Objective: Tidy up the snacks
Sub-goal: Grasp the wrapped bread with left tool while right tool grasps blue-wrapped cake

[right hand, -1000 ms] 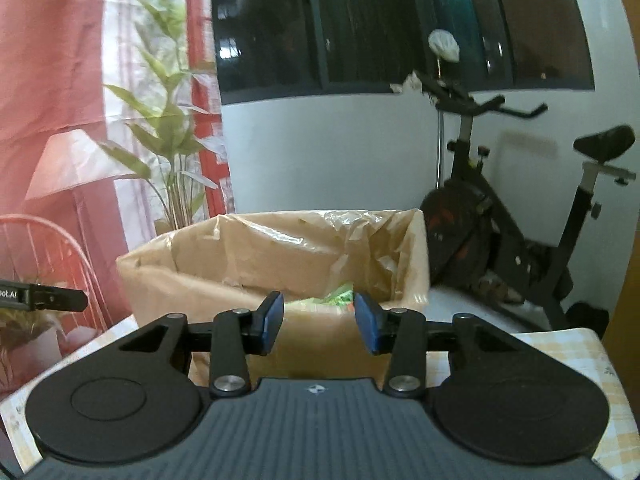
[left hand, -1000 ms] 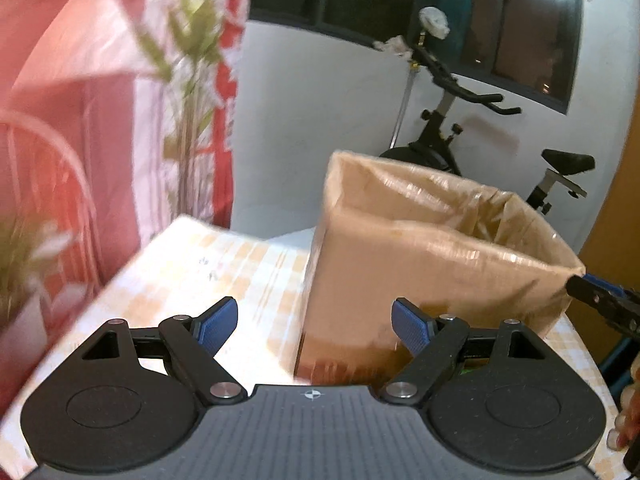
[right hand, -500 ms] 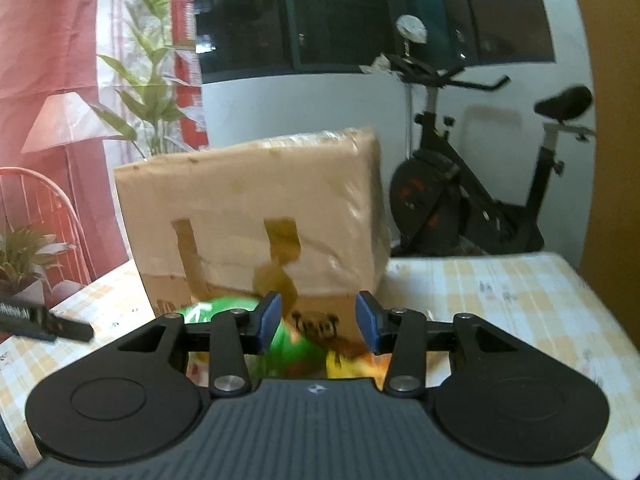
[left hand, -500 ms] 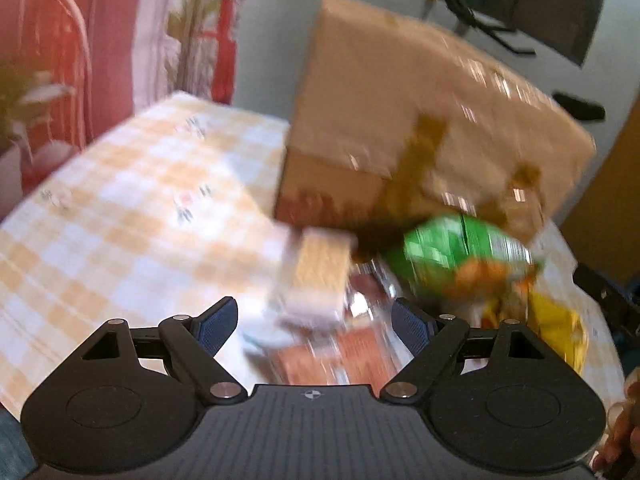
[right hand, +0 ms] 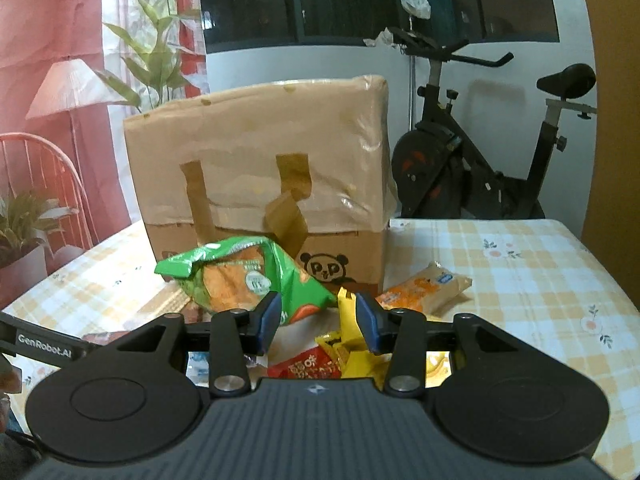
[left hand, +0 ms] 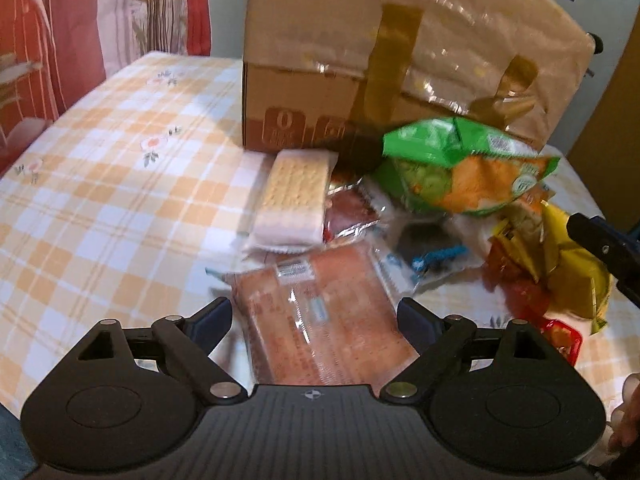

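Lying in a heap on the checked tablecloth, the snacks crowd the foot of the cardboard box: a green chip bag on top, a cracker pack to its left, an orange-red packet nearest, yellow packets to the right. The left gripper hangs spread wide over the orange-red packet, pinching nothing. The right gripper stands parted and empty above the yellow packets, a separate orange pack beyond it.
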### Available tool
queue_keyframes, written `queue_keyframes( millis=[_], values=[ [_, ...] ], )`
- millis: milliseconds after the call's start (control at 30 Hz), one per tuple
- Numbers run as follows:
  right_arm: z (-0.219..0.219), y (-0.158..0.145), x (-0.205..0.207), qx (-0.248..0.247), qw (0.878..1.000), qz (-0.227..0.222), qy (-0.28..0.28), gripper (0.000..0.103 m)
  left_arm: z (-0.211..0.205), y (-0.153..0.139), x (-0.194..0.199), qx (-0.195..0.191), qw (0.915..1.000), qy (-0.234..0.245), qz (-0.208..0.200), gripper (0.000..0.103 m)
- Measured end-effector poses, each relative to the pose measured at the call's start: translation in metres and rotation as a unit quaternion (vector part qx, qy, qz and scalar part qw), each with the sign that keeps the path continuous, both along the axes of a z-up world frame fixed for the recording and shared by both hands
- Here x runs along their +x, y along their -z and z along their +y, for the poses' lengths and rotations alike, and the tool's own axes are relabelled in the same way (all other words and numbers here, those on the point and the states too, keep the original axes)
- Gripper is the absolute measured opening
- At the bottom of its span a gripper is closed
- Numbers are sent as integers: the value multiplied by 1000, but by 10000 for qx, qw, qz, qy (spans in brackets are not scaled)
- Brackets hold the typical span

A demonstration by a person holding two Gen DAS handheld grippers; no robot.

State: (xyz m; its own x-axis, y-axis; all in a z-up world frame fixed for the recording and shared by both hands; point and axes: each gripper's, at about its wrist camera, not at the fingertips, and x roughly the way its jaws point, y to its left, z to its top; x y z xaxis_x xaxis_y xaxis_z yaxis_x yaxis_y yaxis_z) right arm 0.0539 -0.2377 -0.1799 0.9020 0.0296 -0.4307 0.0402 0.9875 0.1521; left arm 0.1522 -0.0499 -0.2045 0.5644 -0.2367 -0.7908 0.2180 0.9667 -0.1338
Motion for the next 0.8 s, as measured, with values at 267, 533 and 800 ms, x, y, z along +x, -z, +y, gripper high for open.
queue_keyframes(
  millis=[267,533,800],
  values=[
    [4,5,2,-42,9999,135,-87,45,8,-1,1,-165,9998,-38,-57,83],
    [17,3,8,-40,9989,252,-391,52,37,-14,-1,-184,9984,-489,-196,82],
    [48,6,35,-142,9932,685,-936,54,55,-6,3,-168,9968,-771,-118,82]
  ],
)
